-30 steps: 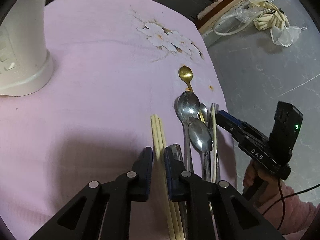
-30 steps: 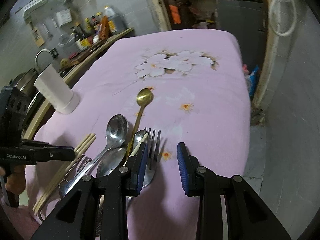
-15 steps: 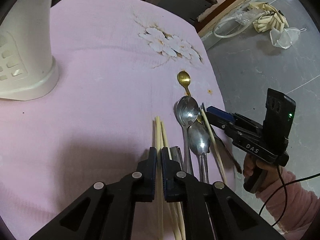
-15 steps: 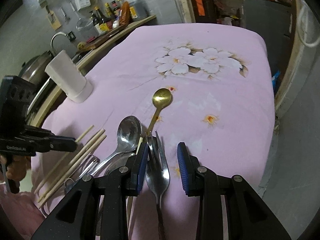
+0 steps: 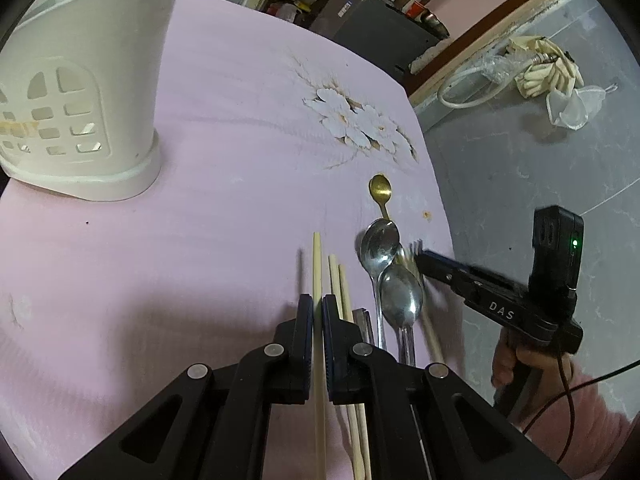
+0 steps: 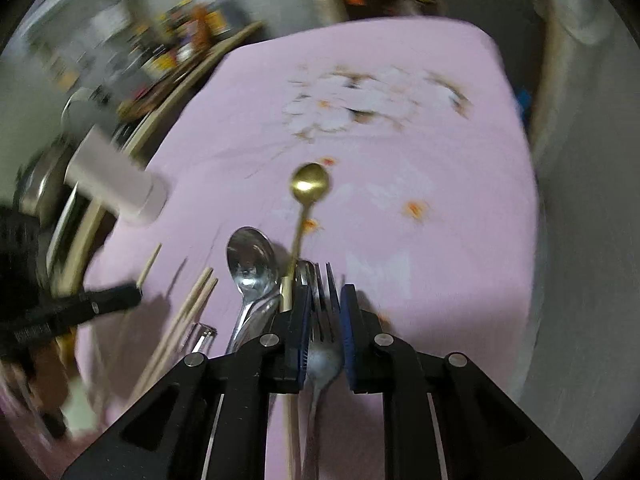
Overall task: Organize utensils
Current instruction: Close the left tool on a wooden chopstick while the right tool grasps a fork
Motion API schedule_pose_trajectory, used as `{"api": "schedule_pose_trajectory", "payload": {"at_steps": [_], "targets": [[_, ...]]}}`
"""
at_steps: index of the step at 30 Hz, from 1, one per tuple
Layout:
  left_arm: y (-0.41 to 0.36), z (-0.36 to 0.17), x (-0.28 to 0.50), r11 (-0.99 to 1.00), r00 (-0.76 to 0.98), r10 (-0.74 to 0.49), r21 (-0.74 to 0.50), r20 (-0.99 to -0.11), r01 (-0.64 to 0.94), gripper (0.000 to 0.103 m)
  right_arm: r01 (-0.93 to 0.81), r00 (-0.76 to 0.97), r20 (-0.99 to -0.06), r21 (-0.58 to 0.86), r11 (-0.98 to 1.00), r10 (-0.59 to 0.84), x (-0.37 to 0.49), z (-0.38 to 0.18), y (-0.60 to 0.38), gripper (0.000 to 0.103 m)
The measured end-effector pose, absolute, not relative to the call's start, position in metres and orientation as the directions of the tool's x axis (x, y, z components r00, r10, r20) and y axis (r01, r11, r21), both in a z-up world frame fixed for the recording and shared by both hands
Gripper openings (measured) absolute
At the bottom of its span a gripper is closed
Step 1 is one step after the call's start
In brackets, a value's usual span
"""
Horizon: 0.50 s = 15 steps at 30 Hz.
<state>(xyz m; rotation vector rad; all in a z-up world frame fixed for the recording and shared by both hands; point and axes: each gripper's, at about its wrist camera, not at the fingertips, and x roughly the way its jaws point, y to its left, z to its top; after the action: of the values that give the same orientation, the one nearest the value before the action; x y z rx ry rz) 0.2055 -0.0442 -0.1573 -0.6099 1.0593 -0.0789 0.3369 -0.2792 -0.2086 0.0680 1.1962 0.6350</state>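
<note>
A pale wooden chopstick (image 5: 317, 276) runs straight up between the fingers of the left gripper (image 5: 318, 320), which are clamped tight on it; its tip reaches well beyond the fingertips over the pink tablecloth (image 5: 224, 184), and its near end is cut off by the lower edge of the view. Just right of those fingers lie two more chopsticks (image 5: 340, 288) side by side on the cloth, and a fourth stick (image 5: 432, 340) slants beyond the spoons, partly blurred. Next to the pair a small metal handle (image 5: 362, 320) shows only its end; what it belongs to cannot be told.

The right gripper (image 6: 324, 312) has a steel fork (image 6: 323, 280) between its fingers, tines pointing ahead past the fingertips; the jaws are closing around the fork's neck, and the blur makes it hard to say whether the pads already press on it. The fork's handle disappears under the gripper body.

Left of the right fingers lie two steel spoons (image 5: 380, 240), one bowl overlapping the other's handle (image 5: 401, 294), and ahead of the fingertips a single gold spoon (image 6: 310, 184) lies with its bowl farthest away. A white slotted utensil holder (image 5: 80, 92) stands well off to the left of the left fingers, its top cut off. The right wrist view is smeared throughout, so the background shelves are unreadable.
</note>
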Motion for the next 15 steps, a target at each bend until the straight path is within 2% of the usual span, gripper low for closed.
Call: {"api": "schedule_pose_trajectory", "payload": {"at_steps": [3,5,13,15], "targets": [[-0.044,-0.159,0.205,0.83,0.505,-0.349,-0.51,-0.79,-0.224,0.005,-0.33,0.199,-0.845,0.42,0.845,0.497,0.33,-0.216,-0.29,0.01],[-0.046,-0.16,0.206,0.835,0.503,-0.348,-0.506,-0.791,-0.218,0.005,-0.329,0.202,-0.845,0.418,0.847,0.495,0.323,-0.218,-0.291,0.01],[-0.047,-0.16,0.208,0.85,0.484,-0.341,-0.484,-0.806,-0.208,0.005,-0.522,0.158,-0.843,0.371,0.768,0.515,0.329,-0.214,-0.28,0.012],[-0.046,-0.16,0.207,0.849,0.484,-0.341,-0.485,-0.806,-0.21,0.005,-0.559,0.134,-0.835,0.381,0.737,0.534,0.338,-0.212,-0.28,0.019]]}}
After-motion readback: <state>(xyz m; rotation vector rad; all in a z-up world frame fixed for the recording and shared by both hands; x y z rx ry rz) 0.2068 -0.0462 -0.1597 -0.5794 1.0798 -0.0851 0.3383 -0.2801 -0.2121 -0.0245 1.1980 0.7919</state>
